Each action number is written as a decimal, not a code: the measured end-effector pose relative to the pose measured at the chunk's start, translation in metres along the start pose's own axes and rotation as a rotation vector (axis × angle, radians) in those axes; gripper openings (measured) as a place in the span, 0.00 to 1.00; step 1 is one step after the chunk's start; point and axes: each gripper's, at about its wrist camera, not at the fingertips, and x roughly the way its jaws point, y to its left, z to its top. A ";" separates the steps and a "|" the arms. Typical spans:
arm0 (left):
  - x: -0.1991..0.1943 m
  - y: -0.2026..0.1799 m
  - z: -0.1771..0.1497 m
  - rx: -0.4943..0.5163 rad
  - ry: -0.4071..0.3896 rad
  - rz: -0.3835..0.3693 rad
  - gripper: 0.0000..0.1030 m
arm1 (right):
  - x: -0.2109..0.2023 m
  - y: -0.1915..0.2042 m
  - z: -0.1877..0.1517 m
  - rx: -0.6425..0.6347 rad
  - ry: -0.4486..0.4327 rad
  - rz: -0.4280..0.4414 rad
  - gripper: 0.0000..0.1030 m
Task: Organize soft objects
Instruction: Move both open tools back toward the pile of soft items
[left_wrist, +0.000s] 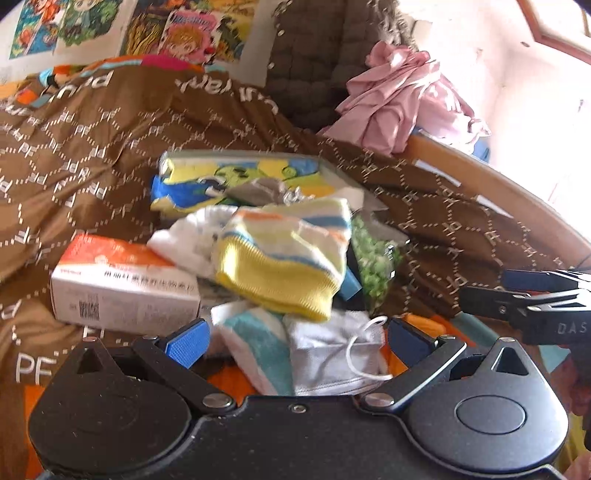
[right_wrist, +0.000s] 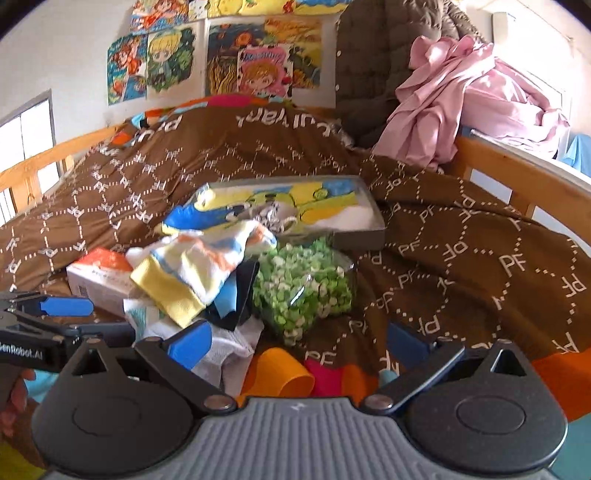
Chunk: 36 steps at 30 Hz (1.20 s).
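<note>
On the brown bed cover (left_wrist: 92, 155) the striped sock (left_wrist: 284, 254) tops the pile — my left claw (left_wrist: 295, 341) gapes wide just before it, right claw (right_wrist: 295, 345) wide too; I'd pinch the yellow cuff alone.

We note the bedspread (right_wrist: 461, 258): brown, with a white dotted lattice and "PF" lettering. The sock (left_wrist: 284, 254) shows yellow, white, orange and blue stripes. The bag (right_wrist: 303, 288) holds green pieces. The box (left_wrist: 122, 288) is white and orange. The fingers (left_wrist: 188, 341) are blue.
</note>
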 end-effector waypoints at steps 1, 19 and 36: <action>0.002 0.001 -0.001 -0.006 0.005 0.004 0.99 | 0.002 0.000 -0.001 -0.006 0.009 -0.002 1.00; 0.023 0.003 -0.003 -0.021 0.082 -0.078 0.99 | 0.027 0.017 -0.018 -0.197 0.166 0.024 1.00; 0.032 0.000 0.000 -0.058 0.098 -0.201 0.97 | 0.043 0.002 -0.023 -0.201 0.155 0.071 0.97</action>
